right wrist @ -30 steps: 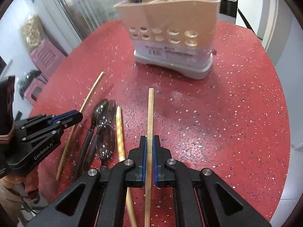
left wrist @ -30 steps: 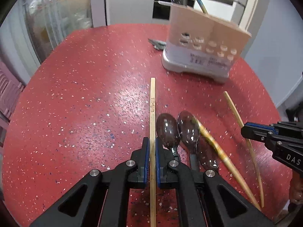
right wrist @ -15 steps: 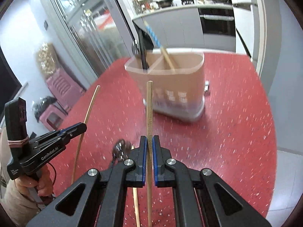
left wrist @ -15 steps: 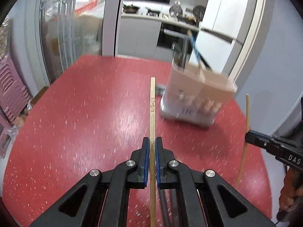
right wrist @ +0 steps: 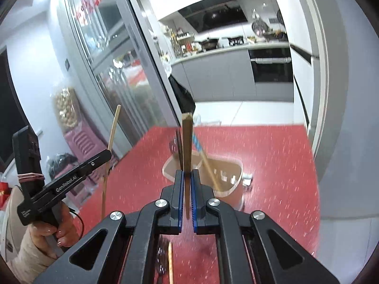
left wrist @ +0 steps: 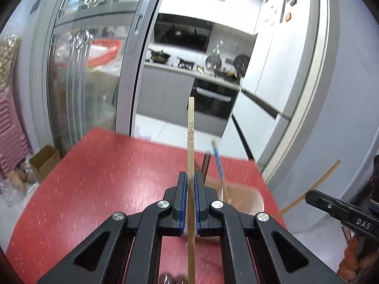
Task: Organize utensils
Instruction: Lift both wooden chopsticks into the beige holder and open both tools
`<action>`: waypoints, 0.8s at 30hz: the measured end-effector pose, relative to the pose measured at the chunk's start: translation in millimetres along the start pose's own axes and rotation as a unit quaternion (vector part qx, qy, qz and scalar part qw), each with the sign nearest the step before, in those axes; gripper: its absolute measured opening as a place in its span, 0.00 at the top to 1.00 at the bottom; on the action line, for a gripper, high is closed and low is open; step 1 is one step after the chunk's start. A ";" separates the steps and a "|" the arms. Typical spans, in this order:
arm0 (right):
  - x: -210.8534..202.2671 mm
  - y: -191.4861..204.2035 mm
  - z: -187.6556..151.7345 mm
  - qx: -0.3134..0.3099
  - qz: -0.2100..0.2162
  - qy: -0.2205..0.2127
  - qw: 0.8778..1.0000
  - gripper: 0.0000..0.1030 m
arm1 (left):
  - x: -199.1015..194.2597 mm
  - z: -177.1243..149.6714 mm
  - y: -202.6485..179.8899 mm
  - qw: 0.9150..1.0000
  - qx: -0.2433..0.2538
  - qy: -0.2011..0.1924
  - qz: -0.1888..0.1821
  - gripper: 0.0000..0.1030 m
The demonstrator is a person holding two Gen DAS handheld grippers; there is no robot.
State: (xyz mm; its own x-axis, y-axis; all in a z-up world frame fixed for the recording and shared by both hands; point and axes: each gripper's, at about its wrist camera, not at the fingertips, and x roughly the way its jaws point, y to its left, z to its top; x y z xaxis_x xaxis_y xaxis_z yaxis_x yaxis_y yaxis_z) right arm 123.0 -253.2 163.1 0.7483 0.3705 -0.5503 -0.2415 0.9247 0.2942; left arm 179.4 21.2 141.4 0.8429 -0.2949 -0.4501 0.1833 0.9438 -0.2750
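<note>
since the earlier frames both grippers have come up from the red speckled table (left wrist: 94, 189), each with its own chopstick. one second ago the two sticks lay almost flat on the table beside the dark spoons; now the views look over the table edge into the kitchen, and the spoons (left wrist: 170, 279) show only at the bottom edge.

the left gripper (left wrist: 191, 189) is closed on a pale wooden chopstick (left wrist: 191, 142), which runs straight between the blue pads and out in front. it is thin, square in section, light tan, with a small dark stamp on its upper part; i cannot read the stamp. the right gripper (right wrist: 186, 184) is clamped on a second chopstick (right wrist: 187, 142) of the same kind, which looks darker and blurred here.

below both sticks stands the beige utensil holder (right wrist: 227, 177) on the table, with a blue-striped handle (left wrist: 218, 163) leaning out of it. the holder has divided compartments.

on the right gripper's body, seen from the left camera, the letters "DAS" can be read. on the left gripper, seen from the right camera, "GenRobot.AI" is printed. a hand (right wrist: 49, 232) holds its grip.
</note>
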 end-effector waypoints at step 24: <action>36.5 -29.9 65.5 -0.047 -0.051 -0.012 0.998 0.94 | 92.8 40.3 -32.3 0.994 -0.020 -0.109 -0.007 0.70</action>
State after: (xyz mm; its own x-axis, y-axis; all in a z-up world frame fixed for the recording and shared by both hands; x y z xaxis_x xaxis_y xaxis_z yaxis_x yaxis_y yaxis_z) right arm 198.0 -273.1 185.3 0.7862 0.2724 -0.5546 -0.2191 0.9622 0.1620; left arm 272.0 -30.6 142.7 0.9305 -0.2652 -0.2525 0.1799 0.9317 -0.3156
